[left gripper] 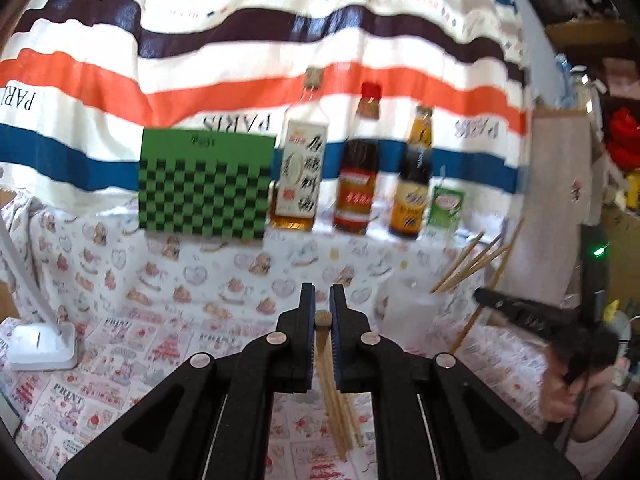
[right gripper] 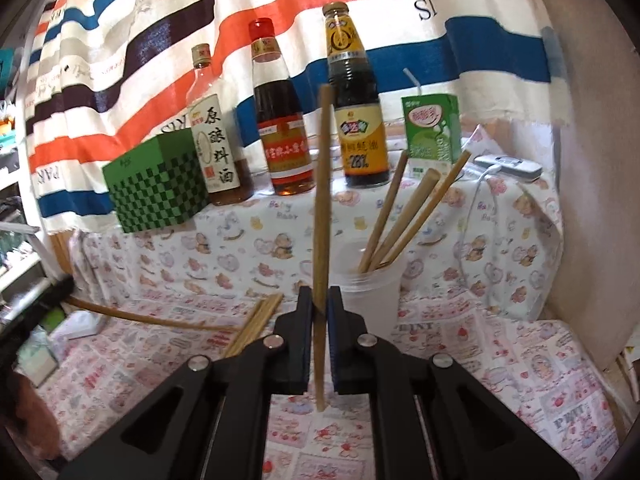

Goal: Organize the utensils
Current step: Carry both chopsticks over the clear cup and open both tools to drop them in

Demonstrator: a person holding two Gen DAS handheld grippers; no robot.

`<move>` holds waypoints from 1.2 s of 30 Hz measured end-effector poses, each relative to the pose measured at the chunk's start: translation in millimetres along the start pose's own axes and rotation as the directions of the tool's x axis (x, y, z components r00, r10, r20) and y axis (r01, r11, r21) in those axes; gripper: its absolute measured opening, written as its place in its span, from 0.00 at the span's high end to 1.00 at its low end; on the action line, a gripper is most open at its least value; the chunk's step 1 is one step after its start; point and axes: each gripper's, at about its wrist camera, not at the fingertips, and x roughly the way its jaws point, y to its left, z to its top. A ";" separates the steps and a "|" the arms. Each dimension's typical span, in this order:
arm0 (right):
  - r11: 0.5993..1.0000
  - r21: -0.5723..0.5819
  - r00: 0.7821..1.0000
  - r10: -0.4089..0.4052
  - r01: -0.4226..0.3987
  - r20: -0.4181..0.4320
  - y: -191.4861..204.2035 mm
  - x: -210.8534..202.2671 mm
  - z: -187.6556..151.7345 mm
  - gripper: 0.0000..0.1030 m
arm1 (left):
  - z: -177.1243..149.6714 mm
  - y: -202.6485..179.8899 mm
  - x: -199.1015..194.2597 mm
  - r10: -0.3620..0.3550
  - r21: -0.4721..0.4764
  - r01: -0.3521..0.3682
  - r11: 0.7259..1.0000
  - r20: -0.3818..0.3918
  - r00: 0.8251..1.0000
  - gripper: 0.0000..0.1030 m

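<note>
Cup: the translucent plastic cup (right gripper: pixel 366 280) stands on the printed cloth (right gripper: pixel 500 360) and holds three wooden chopsticks (right gripper: pixel 404 216) leaning right.
Left gripper: my left gripper (left gripper: pixel 322 300) is closed on one wooden chopstick (left gripper: pixel 321 317), seen end-on between the pads.
Right gripper: my right gripper (right gripper: pixel 319 300) is closed on an upright wooden chopstick (right gripper: pixel 322 200), just left of the cup.
Loose chopsticks: a bundle of wooden chopsticks (right gripper: pixel 254 326) lies on the cloth, left of my right gripper.
Writing: striped backdrop fabric (right gripper: pixel 240 12) reads "HERMES" and "PARIS"; cloth reads "PRINT".
Behind: green checkered box (right gripper: pixel 156 184), three labelled sauce bottles (right gripper: pixel 286 120), green drink carton (right gripper: pixel 432 128) with straw.
</note>
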 end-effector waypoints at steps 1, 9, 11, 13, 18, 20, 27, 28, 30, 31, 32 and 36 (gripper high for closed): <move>1.000 0.009 1.000 0.011 -0.011 -0.004 -1.1 0.4 0.8 0.94 | 1.1 0.3 -2.8 0.005 0.001 -0.005 1.000 0.012 1.000 0.94; 0.996 0.044 0.995 0.079 -0.081 0.063 -6.5 -14.4 6.2 0.94 | 7.0 8.4 -11.4 0.023 0.002 -0.023 1.000 0.064 0.998 0.94; 0.994 0.050 0.992 0.094 -0.098 0.082 -9.1 -17.3 8.2 0.94 | 13.6 11.7 -16.1 0.048 -0.005 -0.048 0.999 0.098 0.994 0.94; 0.990 0.077 0.990 0.108 -0.115 0.088 -15.5 -18.0 10.4 0.94 | 26.2 15.4 -13.3 0.000 -0.035 0.004 0.999 0.101 0.995 0.94; 0.977 0.125 0.983 0.162 -0.172 0.085 -28.8 -16.4 15.1 0.94 | 60.2 -1.1 11.2 -0.007 0.002 0.006 1.000 0.081 0.997 0.94; 0.982 0.106 0.984 0.148 -0.158 0.100 -27.4 -18.3 17.4 0.94 | 72.3 -14.4 24.9 -0.057 0.061 0.054 0.997 0.059 0.997 0.94; 0.987 0.062 0.970 0.131 -0.147 0.207 -30.9 -31.8 57.8 0.94 | 113.1 -60.9 57.0 -0.093 0.172 0.083 0.982 0.050 0.994 0.94; 0.987 0.053 0.965 0.134 -0.150 0.225 -31.7 -32.8 61.1 0.94 | 119.2 -68.1 58.2 -0.105 0.178 0.092 0.980 0.065 0.992 0.94; 0.994 0.031 0.954 0.088 -0.101 0.285 -31.8 -32.0 67.7 0.94 | 129.6 -79.8 62.9 -0.132 0.175 0.116 0.978 0.079 0.988 0.94; 0.996 0.027 0.952 0.068 -0.080 0.300 -31.4 -31.1 68.6 0.94 | 134.2 -85.3 66.5 -0.149 0.174 0.134 0.976 0.074 0.986 0.94; 0.999 0.032 0.944 0.022 -0.035 0.330 -31.6 -29.1 68.1 0.94 | 137.7 -91.5 70.9 -0.164 0.180 0.150 0.972 0.065 0.984 0.94; 0.999 0.002 0.938 -0.040 0.042 0.344 -28.9 -13.1 66.7 0.93 | 141.5 -112.5 89.9 -0.172 0.214 0.157 0.964 0.056 0.983 0.94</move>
